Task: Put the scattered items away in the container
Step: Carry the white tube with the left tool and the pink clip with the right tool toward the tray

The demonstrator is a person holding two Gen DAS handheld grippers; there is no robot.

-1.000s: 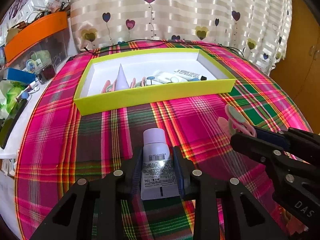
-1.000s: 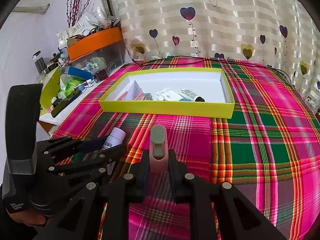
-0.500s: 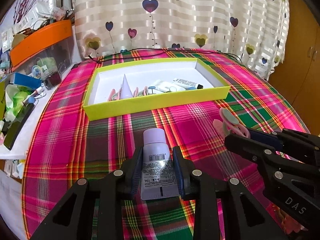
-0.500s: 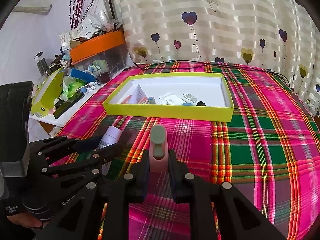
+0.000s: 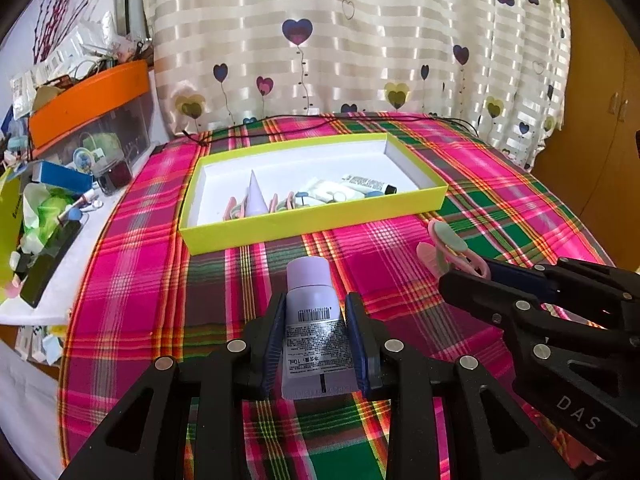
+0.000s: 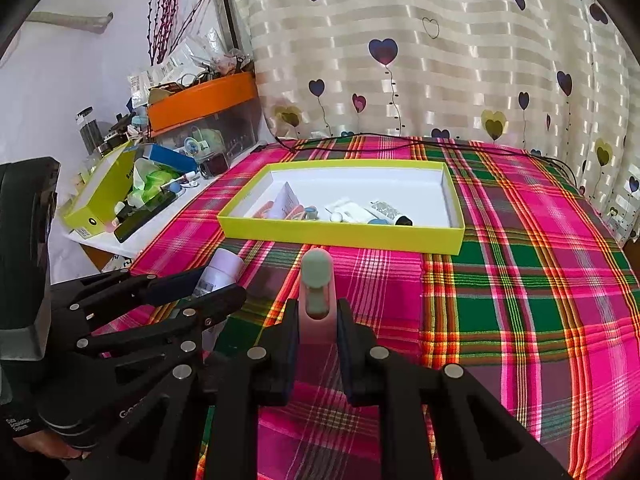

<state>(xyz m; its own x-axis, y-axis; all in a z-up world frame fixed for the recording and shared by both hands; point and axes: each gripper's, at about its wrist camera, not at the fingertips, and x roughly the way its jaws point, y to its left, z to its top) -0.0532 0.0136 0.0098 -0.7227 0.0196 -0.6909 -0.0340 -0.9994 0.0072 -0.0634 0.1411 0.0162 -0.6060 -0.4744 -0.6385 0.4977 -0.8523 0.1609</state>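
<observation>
Left claw (image 5: 316,340): clamped on a soft white tube (image 5: 314,336) with lilac cap, cap pointing ahead.
Right claw (image 6: 318,320): narrow, gripping a smooth pink hair clip (image 6: 317,300), its long axis pointing ahead.
Container (image 5: 312,226): shallow yellow cardboard box, white inside, straight ahead of both claws on the plaid-covered desk (image 5: 132,280), toward its far edge.
Nearer hand: neither, judged roughly level.
Box contents: tubes, clips, a paper cone.

The box (image 5: 316,220) is sitting on the plaid cloth (image 5: 152,264), holding a cone (image 5: 255,196) at its left and tubes (image 5: 366,185) at its right. The side desk (image 6: 100,236) is standing left of the cloth, the curtain (image 6: 420,60) hanging behind.
</observation>
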